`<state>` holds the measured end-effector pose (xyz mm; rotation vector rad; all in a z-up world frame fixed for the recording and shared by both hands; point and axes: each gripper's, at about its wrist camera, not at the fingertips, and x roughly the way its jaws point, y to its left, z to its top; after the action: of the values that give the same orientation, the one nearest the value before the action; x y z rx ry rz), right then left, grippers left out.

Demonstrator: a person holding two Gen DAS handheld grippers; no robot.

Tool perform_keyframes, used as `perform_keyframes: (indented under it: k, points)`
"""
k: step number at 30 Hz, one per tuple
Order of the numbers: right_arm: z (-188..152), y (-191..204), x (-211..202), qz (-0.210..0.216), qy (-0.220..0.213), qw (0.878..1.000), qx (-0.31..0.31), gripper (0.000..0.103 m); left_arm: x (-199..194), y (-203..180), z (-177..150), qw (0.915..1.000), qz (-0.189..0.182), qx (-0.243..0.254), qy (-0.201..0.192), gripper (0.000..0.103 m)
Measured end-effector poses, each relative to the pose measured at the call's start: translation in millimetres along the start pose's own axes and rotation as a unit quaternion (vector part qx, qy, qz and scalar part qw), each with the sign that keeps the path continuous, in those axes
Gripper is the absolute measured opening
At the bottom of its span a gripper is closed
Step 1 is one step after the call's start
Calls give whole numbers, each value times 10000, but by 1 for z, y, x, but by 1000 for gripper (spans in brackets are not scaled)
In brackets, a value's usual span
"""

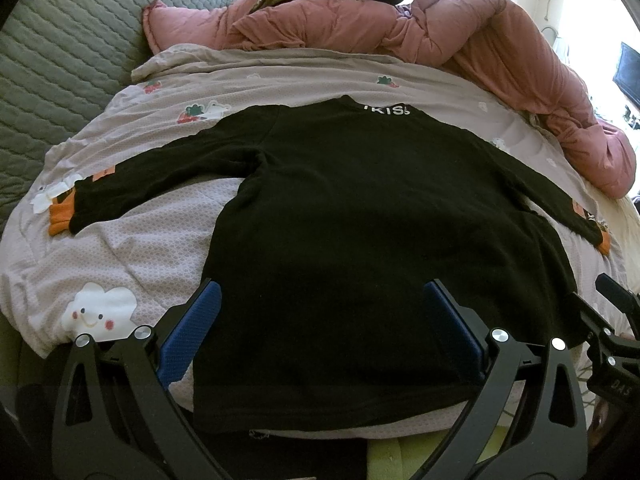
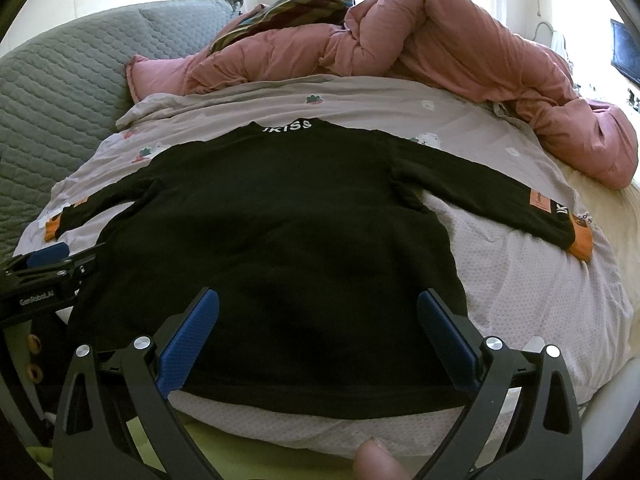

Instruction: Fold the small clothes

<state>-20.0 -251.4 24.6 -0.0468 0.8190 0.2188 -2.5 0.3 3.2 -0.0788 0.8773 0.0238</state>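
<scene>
A small black long-sleeved top (image 1: pixel 360 220) (image 2: pixel 272 232) lies flat on the bed, collar with white letters at the far side, both sleeves spread out with orange cuffs (image 1: pixel 60 216) (image 2: pixel 582 244). My left gripper (image 1: pixel 320 292) is open above the top's near hem, its blue pads (image 1: pixel 192 328) wide apart with nothing between them. My right gripper (image 2: pixel 318 300) hovers open over the hem as well, toward the garment's right half. In the right wrist view the left gripper (image 2: pixel 48 264) shows at the left edge beside the hem.
The top rests on a pale lilac printed sheet (image 1: pixel 120 248) (image 2: pixel 520 280). A crumpled pink duvet (image 1: pixel 500 48) (image 2: pixel 460 48) is heaped at the far side and right. A grey quilted cover (image 1: pixel 60 60) lies at the left. A fingertip (image 2: pixel 376 462) shows at the bottom.
</scene>
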Motion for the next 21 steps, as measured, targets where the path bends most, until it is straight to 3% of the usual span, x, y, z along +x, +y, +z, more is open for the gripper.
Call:
perform_keyframes:
  k: [21]
  points:
    - [19, -15, 17, -133, -4, 9999, 70, 99, 9, -5, 19, 9999, -98, 23, 60, 95]
